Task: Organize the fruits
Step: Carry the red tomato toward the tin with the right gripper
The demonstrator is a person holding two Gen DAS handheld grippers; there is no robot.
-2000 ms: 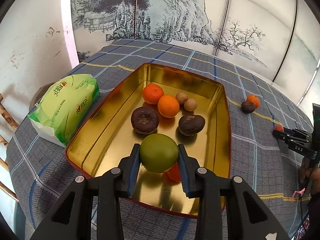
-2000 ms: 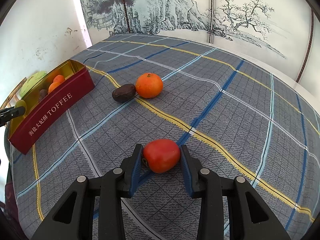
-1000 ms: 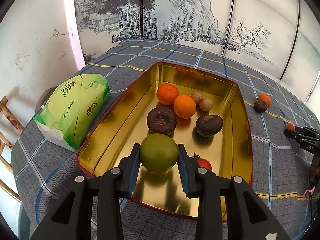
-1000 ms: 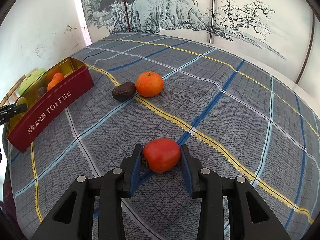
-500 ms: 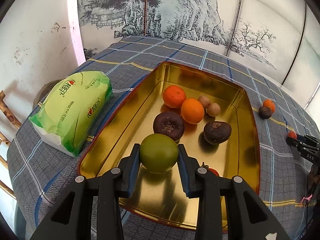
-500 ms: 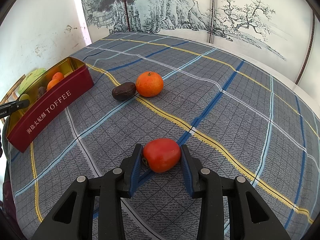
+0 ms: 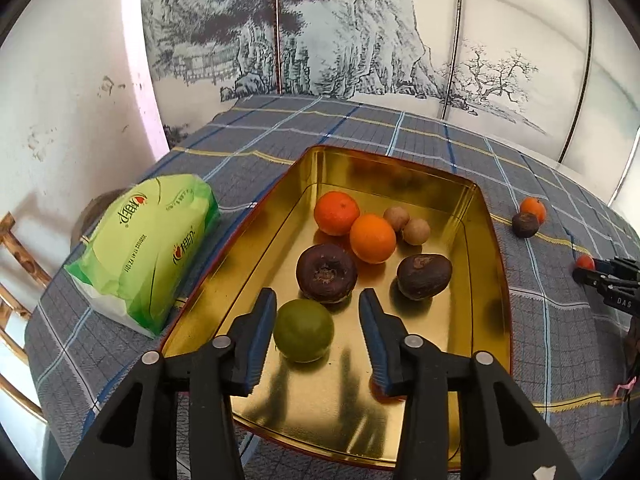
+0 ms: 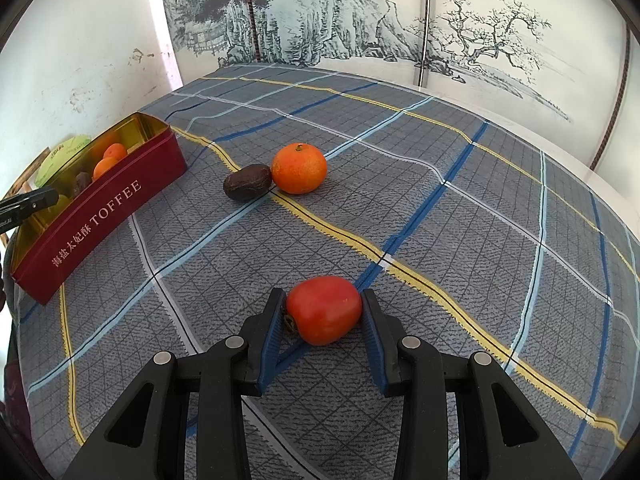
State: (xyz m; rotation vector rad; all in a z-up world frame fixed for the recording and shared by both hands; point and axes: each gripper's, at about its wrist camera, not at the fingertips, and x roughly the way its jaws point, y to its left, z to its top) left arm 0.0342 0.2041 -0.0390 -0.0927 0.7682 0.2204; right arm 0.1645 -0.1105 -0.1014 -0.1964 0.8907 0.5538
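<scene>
My left gripper (image 7: 316,308) is open over the gold tin (image 7: 492,240). The green fruit (image 7: 303,330) lies on the tin floor between the jaws, free of them. The tin also holds two oranges (image 7: 372,238), two dark fruits (image 7: 326,273) and two small brown ones (image 7: 416,231). My right gripper (image 8: 322,314) is shut on a red tomato-like fruit (image 8: 324,314) resting on the plaid cloth. An orange (image 8: 299,168) and a dark fruit (image 8: 247,187) lie beyond it. The red side of the tin (image 8: 96,220) shows at left.
A green tissue pack (image 7: 148,244) lies left of the tin. The table is covered with a grey plaid cloth (image 8: 440,200). A painted screen (image 7: 340,40) stands behind. A wooden chair back (image 7: 16,280) is at the far left.
My left gripper has opened and let go of the green fruit, which now lies on the tin floor. The right gripper and red fruit have not moved.
</scene>
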